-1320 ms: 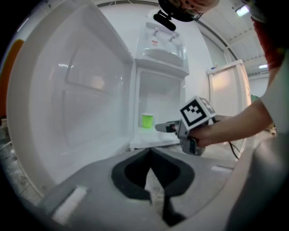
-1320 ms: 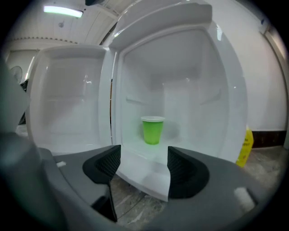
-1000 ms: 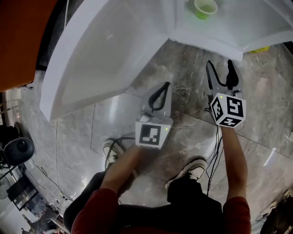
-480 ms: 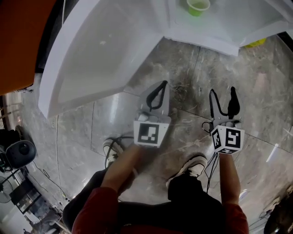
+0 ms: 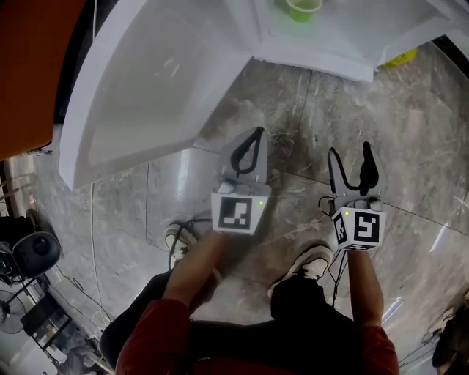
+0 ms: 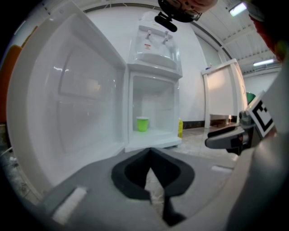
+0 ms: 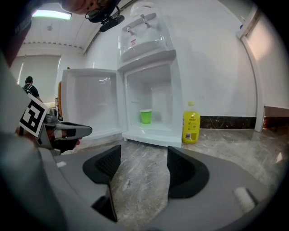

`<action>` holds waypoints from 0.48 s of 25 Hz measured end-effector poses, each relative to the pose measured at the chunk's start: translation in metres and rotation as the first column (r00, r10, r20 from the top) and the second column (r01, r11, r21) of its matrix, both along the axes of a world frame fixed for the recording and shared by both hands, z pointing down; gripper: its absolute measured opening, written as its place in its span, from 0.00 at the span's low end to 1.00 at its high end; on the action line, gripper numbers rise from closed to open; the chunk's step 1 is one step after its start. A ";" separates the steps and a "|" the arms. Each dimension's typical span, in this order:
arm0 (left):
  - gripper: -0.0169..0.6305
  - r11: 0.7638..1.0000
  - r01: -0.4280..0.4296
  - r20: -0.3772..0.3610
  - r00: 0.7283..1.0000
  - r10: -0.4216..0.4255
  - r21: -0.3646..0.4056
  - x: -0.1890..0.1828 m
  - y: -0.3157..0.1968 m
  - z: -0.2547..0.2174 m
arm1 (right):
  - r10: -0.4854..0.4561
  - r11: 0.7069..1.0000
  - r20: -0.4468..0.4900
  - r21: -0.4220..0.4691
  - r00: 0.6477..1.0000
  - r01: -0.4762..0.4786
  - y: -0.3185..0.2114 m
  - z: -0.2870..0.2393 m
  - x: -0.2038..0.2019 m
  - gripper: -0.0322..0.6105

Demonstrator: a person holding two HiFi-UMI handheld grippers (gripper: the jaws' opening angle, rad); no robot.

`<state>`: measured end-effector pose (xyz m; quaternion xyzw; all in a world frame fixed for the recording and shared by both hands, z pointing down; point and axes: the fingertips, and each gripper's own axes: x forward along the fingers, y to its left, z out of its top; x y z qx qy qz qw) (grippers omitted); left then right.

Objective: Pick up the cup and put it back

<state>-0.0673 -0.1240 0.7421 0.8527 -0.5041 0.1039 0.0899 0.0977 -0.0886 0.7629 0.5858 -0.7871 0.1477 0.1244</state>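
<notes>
Head view showed the person standing on the marble floor (image 5: 293,110) before a low white cabinet (image 5: 315,58) with its door (image 5: 154,80) swung wide. The green cup (image 5: 302,7) stood upright on the cabinet's floor, back from its front edge. Both grippers were held out over the marble, well short of that edge: the left gripper (image 5: 256,133) with its tips together, the right gripper (image 5: 350,152) with its tips spread.

Left gripper view confirmed the left gripper (image 6: 150,154) pinched closed at the tips with nothing held, only marble showing behind them. The cup (image 6: 142,123) sat far ahead inside the cabinet, beneath a water dispenser (image 6: 153,45).

Right gripper view showed the right gripper (image 7: 143,155) with jaws wide apart and only bare marble between them. The cup (image 7: 145,116) stood near the middle of the cabinet's floor, with a yellow bottle (image 7: 191,122) on the marble just outside the cabinet's right corner.

Since neither gripper held or neared the cup, this looked like the reach not yet begun, though a finished return cannot be ruled out. A pick would likely call for the right gripper to go low and forward over the front edge, straddle the cup and close gently.
</notes>
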 end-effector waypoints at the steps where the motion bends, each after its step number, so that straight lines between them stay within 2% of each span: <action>1: 0.03 1.000 -0.001 -0.001 1.000 0.001 0.001 0.000 0.000 -0.001 | 0.003 1.000 -0.001 0.001 1.000 -0.003 -0.001 0.000 0.001 0.53; 12: 0.03 1.000 -0.028 0.007 1.000 0.028 0.014 0.007 0.003 -0.001 | 0.028 0.999 0.027 -0.022 0.999 -0.028 -0.003 0.004 0.002 0.53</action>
